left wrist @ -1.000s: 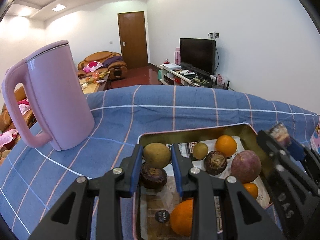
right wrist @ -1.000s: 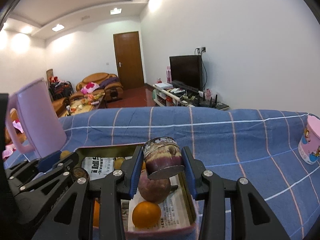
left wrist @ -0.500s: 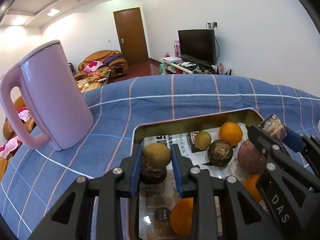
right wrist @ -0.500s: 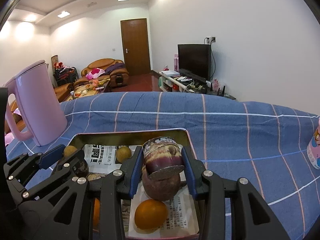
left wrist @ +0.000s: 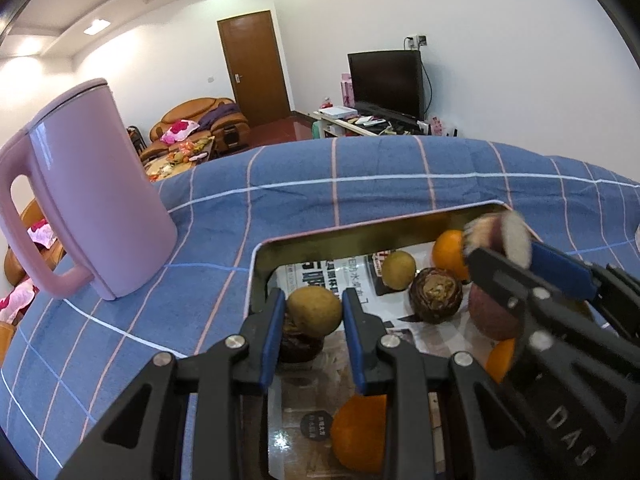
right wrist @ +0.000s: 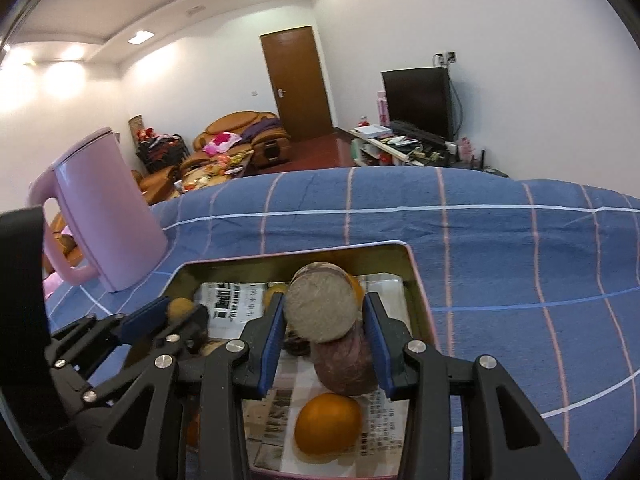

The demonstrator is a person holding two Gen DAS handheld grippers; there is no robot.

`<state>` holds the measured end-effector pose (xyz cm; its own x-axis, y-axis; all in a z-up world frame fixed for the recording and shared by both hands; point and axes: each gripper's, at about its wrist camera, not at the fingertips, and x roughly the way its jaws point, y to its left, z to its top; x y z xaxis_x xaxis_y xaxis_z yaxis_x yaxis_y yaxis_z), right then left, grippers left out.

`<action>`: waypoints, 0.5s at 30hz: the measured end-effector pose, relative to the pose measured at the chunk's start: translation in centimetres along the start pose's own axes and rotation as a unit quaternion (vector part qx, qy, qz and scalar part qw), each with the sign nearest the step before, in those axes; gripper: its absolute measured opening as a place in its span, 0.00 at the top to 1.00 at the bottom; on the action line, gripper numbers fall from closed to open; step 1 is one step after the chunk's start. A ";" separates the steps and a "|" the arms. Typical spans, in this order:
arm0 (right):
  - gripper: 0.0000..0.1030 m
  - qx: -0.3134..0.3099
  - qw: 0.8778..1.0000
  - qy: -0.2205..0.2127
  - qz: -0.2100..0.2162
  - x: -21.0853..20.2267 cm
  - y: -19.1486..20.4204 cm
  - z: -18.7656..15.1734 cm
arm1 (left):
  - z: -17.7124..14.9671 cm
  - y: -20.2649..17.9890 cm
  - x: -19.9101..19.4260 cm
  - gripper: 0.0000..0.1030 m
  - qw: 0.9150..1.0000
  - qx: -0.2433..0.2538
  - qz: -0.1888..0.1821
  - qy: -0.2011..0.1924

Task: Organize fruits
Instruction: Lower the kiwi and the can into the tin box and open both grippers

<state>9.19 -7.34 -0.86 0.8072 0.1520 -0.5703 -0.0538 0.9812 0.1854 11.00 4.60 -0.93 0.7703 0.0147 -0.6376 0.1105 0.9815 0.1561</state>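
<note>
- Fruits lie in the tray [left wrist: 256, 272] on newspaper; the left gripper [left wrist: 314, 314] is closed on a yellow-green fruit [left wrist: 315, 311].
- The right gripper [right wrist: 325, 326] clamps a cut purple fruit [right wrist: 321, 308] above the tray.
- Both grippers are close together; I think they may collide, or a round fruit may slip and roll out.

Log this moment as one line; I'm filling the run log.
left gripper: shut on round yellow-brown fruit | right gripper: shut on purple cut-faced tuber piece | both over newspaper-lined metal tray
</note>
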 end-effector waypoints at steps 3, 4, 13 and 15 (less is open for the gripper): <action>0.59 -0.005 1.000 -0.002 0.016 -0.2 0.5 -0.1 | -0.1 -0.1 -0.1 0.70 1.000 0.001 0.000 -0.001; 0.59 -0.004 1.000 -0.003 0.019 -0.2 0.5 -0.1 | -0.1 -0.1 -0.1 0.70 1.000 -0.001 -0.001 0.000; 0.46 0.025 0.996 -0.073 -0.037 -3.7 -0.9 -0.5 | -0.2 0.3 -0.8 0.70 1.000 -0.012 -0.015 -0.011; 0.36 0.029 0.993 -0.100 -0.061 -4.9 -1.0 -0.6 | -0.2 0.2 -1.0 0.70 1.000 -0.012 -0.019 -0.014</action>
<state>4.94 -9.04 1.31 0.9066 -0.0002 -0.4220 0.0811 0.9814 0.1738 10.14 4.85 -0.45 0.7825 -0.0272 -0.6220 0.1252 0.9855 0.1144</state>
